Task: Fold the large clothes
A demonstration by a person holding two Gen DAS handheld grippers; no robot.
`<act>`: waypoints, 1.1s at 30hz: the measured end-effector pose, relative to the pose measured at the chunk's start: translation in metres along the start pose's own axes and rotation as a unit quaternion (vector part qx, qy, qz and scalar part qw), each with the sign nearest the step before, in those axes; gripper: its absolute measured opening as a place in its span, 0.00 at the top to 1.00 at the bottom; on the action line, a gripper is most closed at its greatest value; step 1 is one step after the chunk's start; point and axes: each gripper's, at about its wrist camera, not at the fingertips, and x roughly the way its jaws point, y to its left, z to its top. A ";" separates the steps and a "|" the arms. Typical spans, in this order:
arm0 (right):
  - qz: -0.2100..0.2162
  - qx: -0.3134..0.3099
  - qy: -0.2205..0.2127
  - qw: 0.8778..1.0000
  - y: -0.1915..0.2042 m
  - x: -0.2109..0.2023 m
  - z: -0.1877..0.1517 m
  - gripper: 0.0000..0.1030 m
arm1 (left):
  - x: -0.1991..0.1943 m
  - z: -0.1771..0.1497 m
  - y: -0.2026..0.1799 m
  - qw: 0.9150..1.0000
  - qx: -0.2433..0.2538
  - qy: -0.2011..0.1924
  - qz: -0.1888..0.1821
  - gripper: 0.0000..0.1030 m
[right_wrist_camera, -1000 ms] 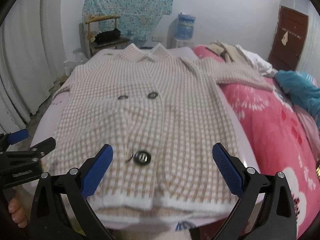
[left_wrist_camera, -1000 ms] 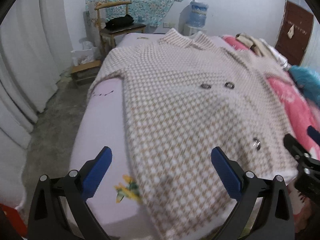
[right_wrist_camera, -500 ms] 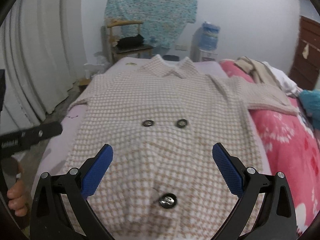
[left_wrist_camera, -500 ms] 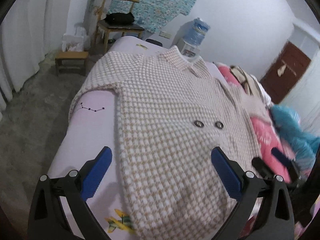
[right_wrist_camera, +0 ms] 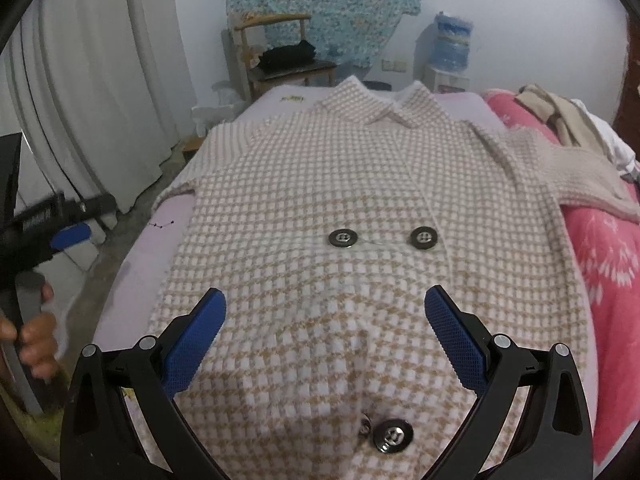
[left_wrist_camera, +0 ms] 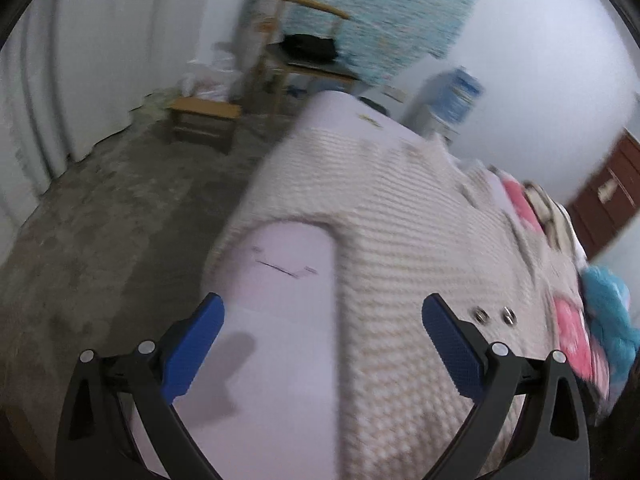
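A beige-and-white checked coat (right_wrist_camera: 320,208) lies spread flat, front up, on the bed, collar at the far end and dark buttons (right_wrist_camera: 343,237) down the middle. Its right sleeve (right_wrist_camera: 576,176) stretches over the pink blanket. My right gripper (right_wrist_camera: 325,320) hovers open above the coat's lower front with nothing between its fingers. In the blurred left wrist view, the left gripper (left_wrist_camera: 322,330) is open over the lilac sheet (left_wrist_camera: 280,320) beside the coat's left edge (left_wrist_camera: 400,248). The left gripper (right_wrist_camera: 60,220) also shows at the left of the right wrist view, held by a hand (right_wrist_camera: 38,340).
A pink floral blanket (right_wrist_camera: 600,264) covers the bed's right side, with piled clothes (right_wrist_camera: 560,116) behind it and a teal item (left_wrist_camera: 608,312). A wooden chair (right_wrist_camera: 280,60), a low stool (left_wrist_camera: 204,114), a water jug (right_wrist_camera: 452,44) and white curtains (right_wrist_camera: 100,80) stand beyond the bed.
The left gripper has swung left and forward, from over the coat to the sheet beside its left sleeve. The right gripper moved up the coat toward the middle buttons. Both stayed open.
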 end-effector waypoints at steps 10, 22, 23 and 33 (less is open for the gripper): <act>0.037 -0.022 0.044 0.998 0.014 0.034 0.004 0.27 | 0.051 0.024 0.105 0.963 -0.234 0.083 -0.105 0.06; 0.025 -0.017 0.070 0.997 0.015 0.057 0.008 0.26 | 0.152 -0.001 0.179 0.836 -0.460 0.193 -0.227 0.06; 0.024 -0.017 0.072 0.997 0.016 0.060 0.009 0.26 | 0.159 -0.002 0.184 0.828 -0.469 0.198 -0.235 0.06; 0.023 -0.005 0.082 0.996 0.016 0.067 0.013 0.25 | 0.238 -0.018 0.226 0.726 -0.587 0.234 -0.272 0.06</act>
